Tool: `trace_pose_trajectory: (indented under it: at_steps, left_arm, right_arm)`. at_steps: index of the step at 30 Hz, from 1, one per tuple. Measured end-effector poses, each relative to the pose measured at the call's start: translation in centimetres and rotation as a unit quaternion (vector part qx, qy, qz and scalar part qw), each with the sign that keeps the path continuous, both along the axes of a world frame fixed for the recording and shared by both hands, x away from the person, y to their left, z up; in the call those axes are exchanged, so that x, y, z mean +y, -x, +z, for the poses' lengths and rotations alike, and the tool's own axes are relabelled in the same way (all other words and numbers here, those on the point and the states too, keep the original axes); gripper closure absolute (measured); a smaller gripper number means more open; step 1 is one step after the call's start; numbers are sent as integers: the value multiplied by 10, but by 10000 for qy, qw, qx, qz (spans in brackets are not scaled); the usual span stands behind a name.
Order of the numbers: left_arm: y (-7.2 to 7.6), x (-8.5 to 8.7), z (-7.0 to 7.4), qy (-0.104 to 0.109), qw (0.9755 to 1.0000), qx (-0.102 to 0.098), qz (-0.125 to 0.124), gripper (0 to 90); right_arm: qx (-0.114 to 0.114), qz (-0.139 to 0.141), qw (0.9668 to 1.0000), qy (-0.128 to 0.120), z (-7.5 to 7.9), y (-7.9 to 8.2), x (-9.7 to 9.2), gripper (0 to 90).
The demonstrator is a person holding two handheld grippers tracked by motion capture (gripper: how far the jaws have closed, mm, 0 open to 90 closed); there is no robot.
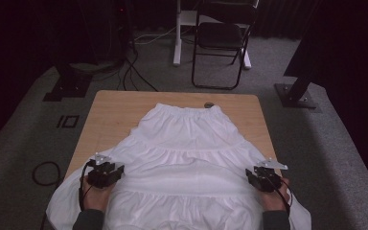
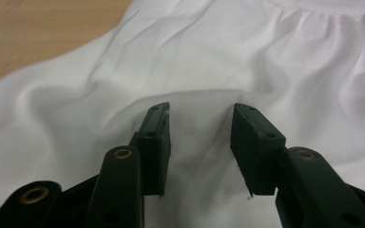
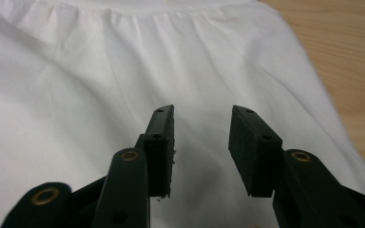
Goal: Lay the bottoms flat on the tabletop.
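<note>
A grey carpeted floor [image 1: 24,134] surrounds a wooden counter [image 1: 110,105], and beyond the counter's far edge stands a black folding chair [image 1: 219,40] beside a white stand leg [image 1: 177,33], with black cables [image 1: 132,72] trailing over the carpet. Spread across nearly the whole counter lies a white tiered skirt [image 1: 187,153]: its gathered waistband sits toward the far edge, its wide lower tiers fan out toward the person, and the hem spills over the near corners on both sides. A fold runs across the skirt between the two hands.

The left tool [image 1: 120,168] rests over the skirt's left edge, held by the person's left hand [image 1: 96,194]. In the left gripper view the left tool [image 2: 199,142] has its jaws apart, with rumpled white cloth lying below the gap and nothing pinched between the pads. The right tool [image 1: 249,175] sits over the skirt's right edge in the right hand [image 1: 273,199]. In the right gripper view the right tool [image 3: 202,145] also stands with jaws apart above smooth cloth, gripping nothing.

A small dark round object [image 1: 209,105] lies on the bare wood just beyond the waistband; what it is cannot be told.
</note>
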State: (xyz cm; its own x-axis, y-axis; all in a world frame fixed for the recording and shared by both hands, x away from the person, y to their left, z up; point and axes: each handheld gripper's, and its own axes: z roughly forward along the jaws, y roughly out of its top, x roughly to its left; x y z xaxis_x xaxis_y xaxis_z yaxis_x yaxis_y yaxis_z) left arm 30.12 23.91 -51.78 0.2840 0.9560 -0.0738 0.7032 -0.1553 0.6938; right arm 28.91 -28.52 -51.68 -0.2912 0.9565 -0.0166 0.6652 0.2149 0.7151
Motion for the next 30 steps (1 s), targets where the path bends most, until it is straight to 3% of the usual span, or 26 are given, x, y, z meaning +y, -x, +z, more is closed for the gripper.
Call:
trace_pose_trajectory:
  at_steps: [3,8,11,16,19,20,26,30]
  left_arm:
    - [-11,-10,-3,-68,9999,-28,-106,555]
    - [-35,-25,-10,-237,9993,-29,-305,524]
    - [-50,-30,-12,-240,9993,-62,-263,513]
    - [-68,-37,-17,-365,9990,2,-253,501]
    - [-74,-43,-19,-480,9983,-91,-307,496]
    - [-77,-45,-19,-493,9983,-103,-308,502]
    - [-102,-56,-19,-600,9979,-171,-182,593]
    - [-116,-66,-17,-734,9972,-131,-54,706]
  right_arm:
    - [63,67,10000,20,-6,-12,10,571]
    - [-32,218,9997,138,-7,-34,24,530]
    - [-103,307,9991,265,-7,-51,30,520]
    - [21,240,9997,74,-14,-80,31,517]
    - [176,194,9997,24,-23,-95,31,517]
    - [151,195,9997,-72,-24,-98,31,517]
    - [40,190,9998,-15,-25,-118,34,544]
    - [-7,16,10000,16,-25,-136,29,605]
